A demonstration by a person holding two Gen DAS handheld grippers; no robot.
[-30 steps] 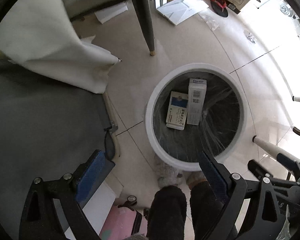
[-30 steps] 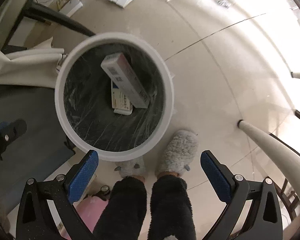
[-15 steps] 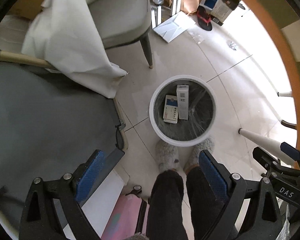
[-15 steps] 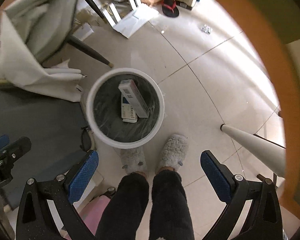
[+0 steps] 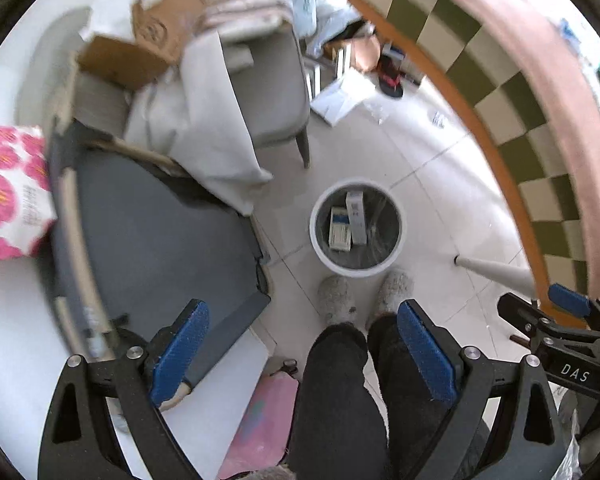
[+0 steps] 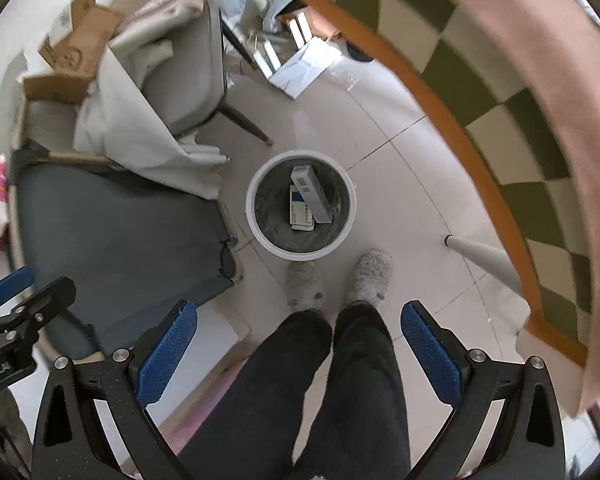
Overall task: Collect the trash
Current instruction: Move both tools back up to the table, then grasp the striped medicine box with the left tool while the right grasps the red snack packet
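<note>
Landmark: white trash bin on the floor, just ahead of the slippers.
Left gripper: high above the bin, jaws spread, empty.
Right gripper: likewise wide apart, holding nothing.
Step advice: probably seek more litter; stay clear of the table edge right of the bin.
Bin contents: two cartons, one overlapping the other, on a dark liner.

I count one white bin on the floor, with two boxes inside it: one long carton and one flatter pack. Two fuzzy slippers stand beside it. One grey chair, one cardboard box, and my two grippers, left and right.
</note>
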